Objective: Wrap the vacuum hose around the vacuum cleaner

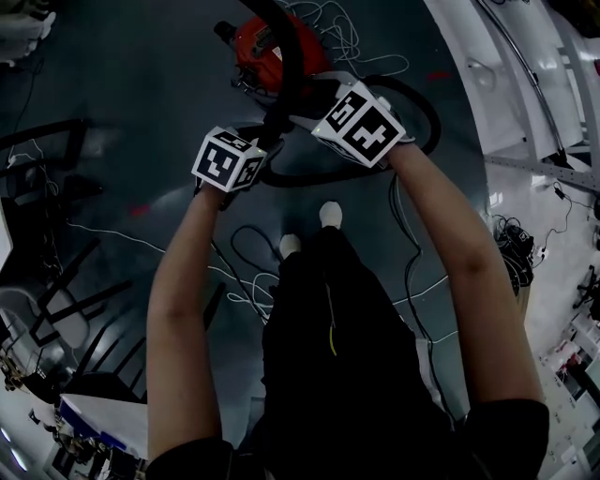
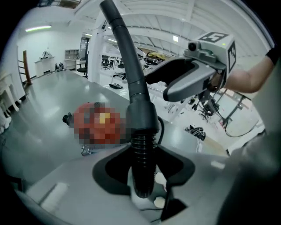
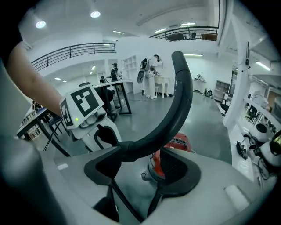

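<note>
**Grip state.** The left claw (image 2: 142, 154) is clenched on the vacuum hose (image 2: 141, 147) at its ribbed black section, just below the smooth grey cuff. The right claw (image 3: 142, 167) is released. Its jaws stand wide apart, and the bent handle tube (image 3: 175, 110) lies across the tip of one jaw without being pinched.

**Location.** Both claws hold the hose end raised in front of the person. From there the hose drops and loops over the floor (image 1: 141, 84) to the right (image 1: 427, 112). It runs toward the vacuum cleaner (image 1: 267, 52), which sits on the floor ahead and well apart from the claws.

**Handling (assessed).**
- The ribbed section is likely light, soft and springy, so it can be expected to uncoil if let go.
- The ribs give good purchase, and this is the preferred place to take hold.
- The bent handle tube is stiff and smooth, so it may slide or twist between the pads. Grasp it close to the cuff.
- A hard pull on the hose could drag the vacuum cleaner.

**Appearance.** The hose is dark, with close rings. The tube is dark grey with a swan-neck bend. The vacuum cleaner is a red canister with black fittings. White cables (image 1: 347, 28) lie beside it.
</note>
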